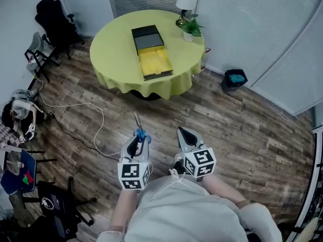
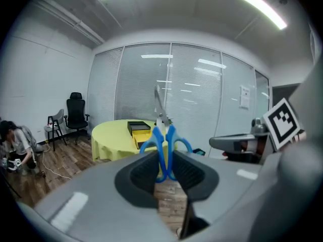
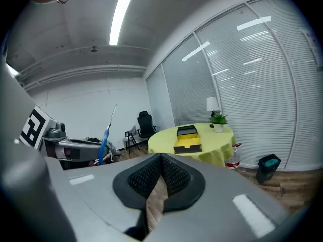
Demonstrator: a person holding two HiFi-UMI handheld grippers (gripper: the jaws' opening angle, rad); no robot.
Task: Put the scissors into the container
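Note:
My left gripper (image 1: 138, 141) is held low over the wood floor, shut on the blue handles of the scissors (image 1: 140, 131), whose blades point ahead toward the table. In the left gripper view the scissors (image 2: 164, 141) stand upright between the pads of that gripper (image 2: 164, 161). The container (image 1: 151, 52), a black box with a yellow open tray, lies on the round yellow table (image 1: 116, 44) some way ahead, and the container (image 3: 186, 138) also shows in the right gripper view. My right gripper (image 1: 180, 131) hangs beside the left one, its jaws (image 3: 161, 159) shut with nothing between them.
A lamp (image 1: 184, 1) and a potted plant (image 1: 192, 29) stand at the table's far right edge. A teal bin (image 1: 234, 78) sits right of the table. An office chair (image 1: 55, 19), a white floor cable (image 1: 96, 125) and a seated person (image 1: 20, 115) are at the left.

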